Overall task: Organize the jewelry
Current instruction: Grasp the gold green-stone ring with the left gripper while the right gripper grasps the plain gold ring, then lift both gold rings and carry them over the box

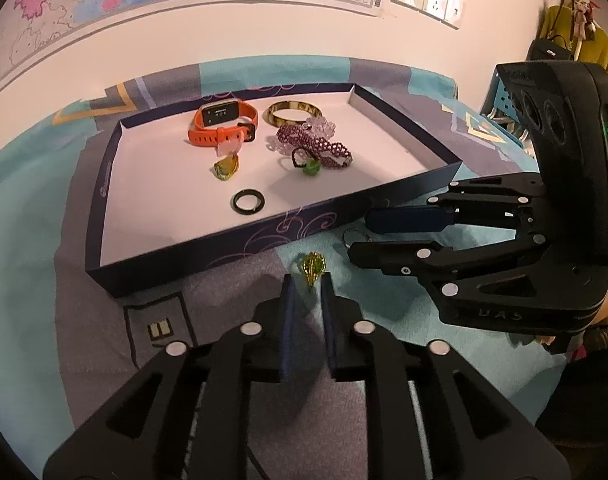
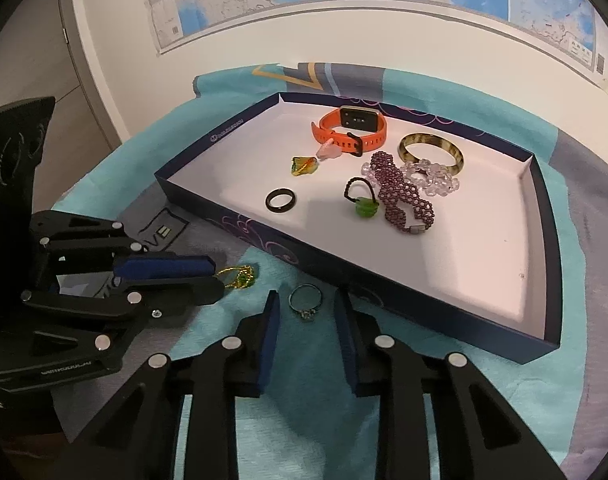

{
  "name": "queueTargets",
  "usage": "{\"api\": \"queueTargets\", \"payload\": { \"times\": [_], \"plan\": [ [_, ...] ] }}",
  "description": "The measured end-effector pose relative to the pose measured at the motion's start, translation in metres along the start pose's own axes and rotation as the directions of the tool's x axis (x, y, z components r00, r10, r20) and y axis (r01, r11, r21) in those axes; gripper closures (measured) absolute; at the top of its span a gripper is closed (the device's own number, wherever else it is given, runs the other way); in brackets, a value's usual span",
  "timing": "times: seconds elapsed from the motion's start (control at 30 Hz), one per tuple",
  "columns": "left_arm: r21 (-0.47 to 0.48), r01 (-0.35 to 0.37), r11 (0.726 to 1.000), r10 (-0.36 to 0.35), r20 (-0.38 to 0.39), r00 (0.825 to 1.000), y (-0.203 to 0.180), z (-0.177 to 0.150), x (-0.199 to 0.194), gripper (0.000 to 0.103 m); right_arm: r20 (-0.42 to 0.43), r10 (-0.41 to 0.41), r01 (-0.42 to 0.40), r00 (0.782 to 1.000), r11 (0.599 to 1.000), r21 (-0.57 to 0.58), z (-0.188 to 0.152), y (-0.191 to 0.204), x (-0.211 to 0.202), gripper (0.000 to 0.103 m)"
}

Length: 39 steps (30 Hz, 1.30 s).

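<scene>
Your left gripper point(image 1: 306, 284) is narrowly parted, the gold-green pendant point(image 1: 313, 266) lying just past its tips. Your right gripper point(image 2: 306, 300) gapes wider around the silver ring point(image 2: 305, 303). Beyond, the tray point(image 2: 384, 276) bears tiny unreadable print.

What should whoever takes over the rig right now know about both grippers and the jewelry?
Left gripper: open, empty, lined up on the gold-and-green piece lying on the cloth.
Right gripper: open, empty, fingers either side of the silver ring on the cloth.
Done: the tray holds the orange watch, bangle, purple beaded bracelet, black ring and small charms.
Left: grasp those two pieces and move them into the tray.
</scene>
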<state>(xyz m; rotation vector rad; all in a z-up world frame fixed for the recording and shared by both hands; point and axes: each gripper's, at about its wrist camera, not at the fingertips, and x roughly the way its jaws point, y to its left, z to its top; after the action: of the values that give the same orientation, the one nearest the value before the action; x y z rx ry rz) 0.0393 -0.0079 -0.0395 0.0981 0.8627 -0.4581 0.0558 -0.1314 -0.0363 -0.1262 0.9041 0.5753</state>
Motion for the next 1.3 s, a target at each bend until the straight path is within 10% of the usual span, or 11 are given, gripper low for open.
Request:
{"api": "queueTargets", "payload": {
  "times": [0.47,1.3],
  "plan": [
    [0.004,0.029,1.000,-0.029,-0.023,0.999,-0.002,0.002,0.007,0.100,0.004,0.034,-0.034,0.999,0.999,-0.007,-0.007,-0.001,-0.008,0.100],
    [-0.029,0.074,0.997,-0.074,-0.008,0.997,-0.002,-0.016,-0.018,0.100,0.027,0.122,-0.123,0.992,0.991,0.042,-0.029,-0.006,-0.030,0.100]
  ]
}}
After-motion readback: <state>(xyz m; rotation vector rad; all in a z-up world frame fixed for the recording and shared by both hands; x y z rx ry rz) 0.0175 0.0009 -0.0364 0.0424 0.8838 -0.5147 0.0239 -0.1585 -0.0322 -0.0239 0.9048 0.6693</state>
